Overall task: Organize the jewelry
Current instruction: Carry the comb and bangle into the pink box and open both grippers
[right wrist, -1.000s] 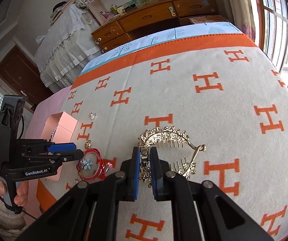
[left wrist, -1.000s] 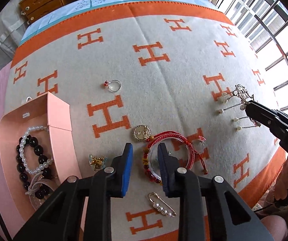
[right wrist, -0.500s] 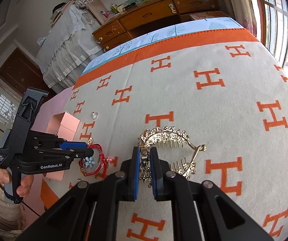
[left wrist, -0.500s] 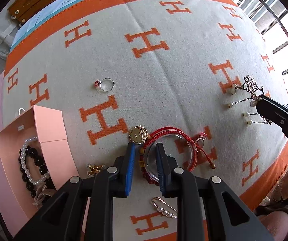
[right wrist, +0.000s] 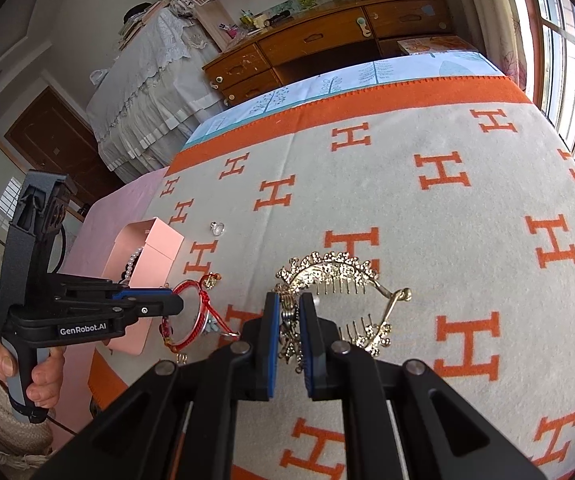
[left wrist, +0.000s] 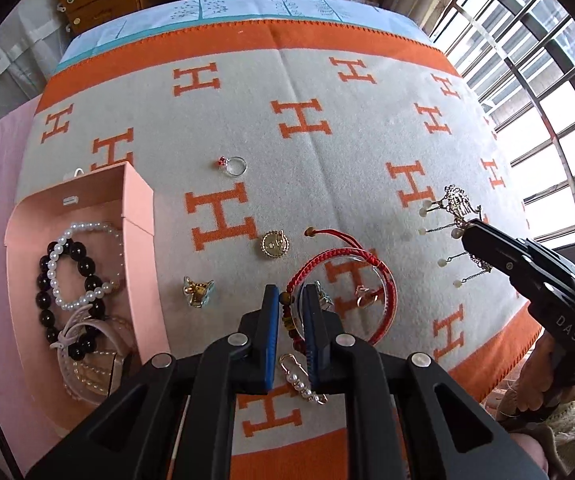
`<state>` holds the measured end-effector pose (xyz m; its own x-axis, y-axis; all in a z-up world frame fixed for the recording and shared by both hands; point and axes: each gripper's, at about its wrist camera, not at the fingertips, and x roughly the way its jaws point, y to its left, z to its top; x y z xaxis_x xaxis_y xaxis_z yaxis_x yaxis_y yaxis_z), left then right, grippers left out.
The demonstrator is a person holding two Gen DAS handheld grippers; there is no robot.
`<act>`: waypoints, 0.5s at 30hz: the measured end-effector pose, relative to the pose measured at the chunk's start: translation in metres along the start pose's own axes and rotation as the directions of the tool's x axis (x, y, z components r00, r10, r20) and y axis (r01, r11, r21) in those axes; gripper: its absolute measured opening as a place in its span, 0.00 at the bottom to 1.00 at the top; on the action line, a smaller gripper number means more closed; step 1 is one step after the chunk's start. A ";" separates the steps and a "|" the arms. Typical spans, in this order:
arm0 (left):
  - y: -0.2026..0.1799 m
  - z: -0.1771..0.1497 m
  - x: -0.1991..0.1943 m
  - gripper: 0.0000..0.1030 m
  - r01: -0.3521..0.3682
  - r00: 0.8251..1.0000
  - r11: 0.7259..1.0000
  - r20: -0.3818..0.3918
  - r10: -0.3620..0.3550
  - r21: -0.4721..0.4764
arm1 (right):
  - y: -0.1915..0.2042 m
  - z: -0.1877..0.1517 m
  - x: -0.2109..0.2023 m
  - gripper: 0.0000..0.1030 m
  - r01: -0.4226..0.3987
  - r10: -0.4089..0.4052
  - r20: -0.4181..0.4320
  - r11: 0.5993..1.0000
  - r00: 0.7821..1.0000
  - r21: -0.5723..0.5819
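Left wrist view: my left gripper (left wrist: 291, 316) is pinching the beaded side of the red bracelets (left wrist: 343, 276); the jaws have just been closing and the pads are now pressing on the beads. The loops are hanging lifted off the orange-H blanket (left wrist: 327, 184), with a red cord tail trailing up and left. A clear bangle is sitting inside the red loops; I can't tell whether it is caught in the grip. Lying on the blanket near the tips: a gold coin pendant (left wrist: 274, 245), a small gold-and-blue charm (left wrist: 197, 291), and a pearl pin (left wrist: 302, 378) showing between the fingers. A silver ring with a red stone (left wrist: 233, 165) is sitting further up. The pink box (left wrist: 87, 200) is on the left, holding a pearl bracelet (left wrist: 75, 264) and a black bead bracelet (left wrist: 67, 280). The right gripper is coming in from the right edge, over the gold hair comb (left wrist: 457, 204) with its pearl dangles.

Right wrist view: my right gripper (right wrist: 288, 320) is clamping one end of the gold hair comb, jaws nearly together on the metalwork. The rest of the comb is resting on the blanket. The left gripper is at left, held by a hand (right wrist: 27, 376), with the red bracelets hanging at its tips, just beside the pink box.
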<state>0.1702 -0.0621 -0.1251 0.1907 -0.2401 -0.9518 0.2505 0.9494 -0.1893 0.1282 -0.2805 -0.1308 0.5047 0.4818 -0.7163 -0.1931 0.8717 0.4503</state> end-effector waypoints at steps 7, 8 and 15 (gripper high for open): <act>0.042 -0.022 -0.079 0.09 -0.011 0.990 0.999 0.141 0.018 -0.052 | 0.036 0.002 -0.013 0.09 -0.020 0.023 0.029 0.997 0.999 -0.076; 0.050 -0.025 -0.089 0.09 -0.015 0.987 0.998 0.160 0.025 -0.065 | 0.043 0.003 -0.014 0.09 -0.023 0.026 0.032 0.996 0.999 -0.089; 0.105 -0.054 -0.130 0.09 -0.077 0.959 0.981 0.256 0.122 -0.181 | 0.103 0.020 -0.029 0.09 -0.066 0.082 0.067 0.975 0.994 -0.210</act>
<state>0.1207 0.0794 -0.0344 0.4568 -0.1658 -0.8740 0.0594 0.9860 -0.1560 0.1105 -0.2067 -0.0533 0.5425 0.5448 -0.6394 -0.3988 0.8369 0.3748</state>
